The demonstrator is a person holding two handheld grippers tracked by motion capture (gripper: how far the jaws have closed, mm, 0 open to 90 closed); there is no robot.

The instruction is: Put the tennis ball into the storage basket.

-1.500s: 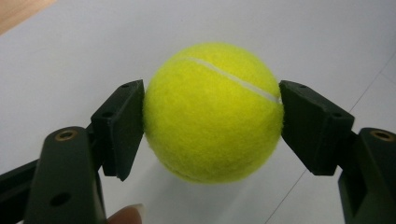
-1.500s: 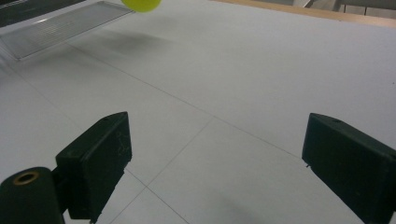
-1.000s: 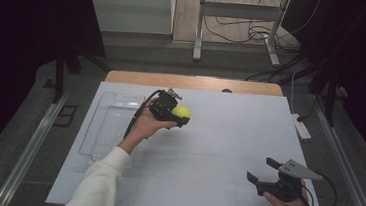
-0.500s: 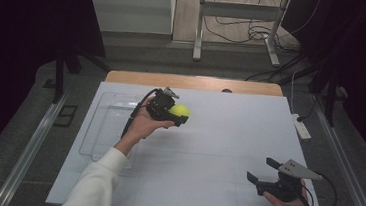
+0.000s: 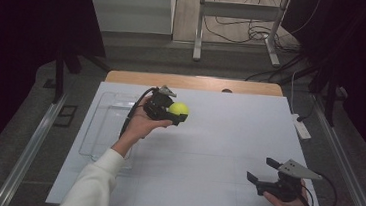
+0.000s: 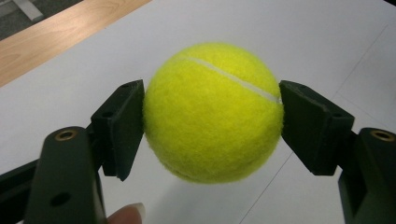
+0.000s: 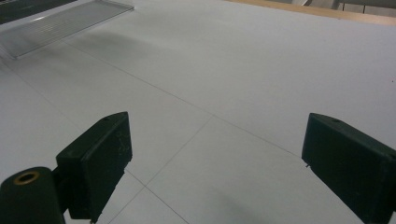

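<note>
A yellow tennis ball (image 5: 179, 108) is held above the white table top, left of centre, with my left gripper (image 5: 176, 111) shut on it. In the left gripper view the ball (image 6: 213, 112) sits squeezed between the two black pads (image 6: 119, 126), and my left gripper (image 6: 211, 121) has a fingertip of the hand showing below. Near the table's front right corner my right gripper (image 5: 261, 171) rests in the other hand, jaws wide apart. In its own view my right gripper (image 7: 215, 158) is open over bare white board.
A clear plastic tray (image 5: 102, 126) lies at the table's left side, its edge (image 7: 56, 25) also seen far off in the right gripper view. A white object (image 5: 301, 126) lies past the table's right edge. A wooden strip (image 5: 193, 82) borders the far side.
</note>
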